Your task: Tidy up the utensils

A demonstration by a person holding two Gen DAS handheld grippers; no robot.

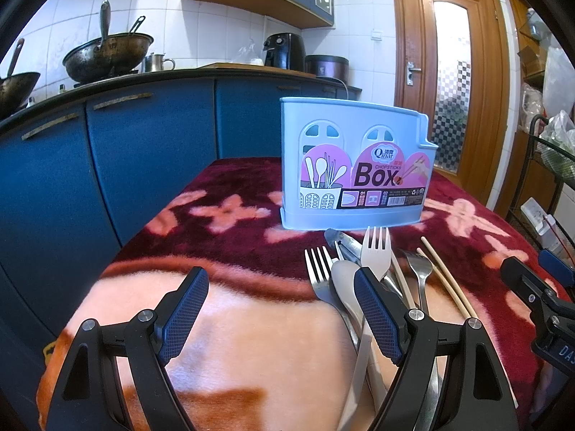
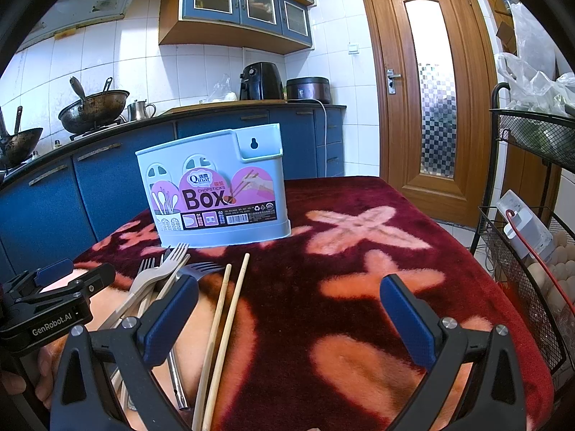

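Both grippers, left (image 1: pixel 280 296) and right (image 2: pixel 287 305), hover with jaws wide and empty; utensils (image 1: pixel 373 273) lie between them, handles toward the cameras, before the box (image 1: pixel 354 165) on the worktop (image 2: pixel 359 269).

The pale blue utensil holder (image 1: pixel 354 165) carries a pink sticker (image 2: pixel 215 194) — it reads "Qinar", then "CHOPSTICKS", then large "Box". Below that wording sit small panels numbered "01" and "02" beside a barcode; the fine print there is too small to read. Left of the holder, the left gripper (image 2: pixel 68 276) body reads "GenRobot.AI" — white on black.
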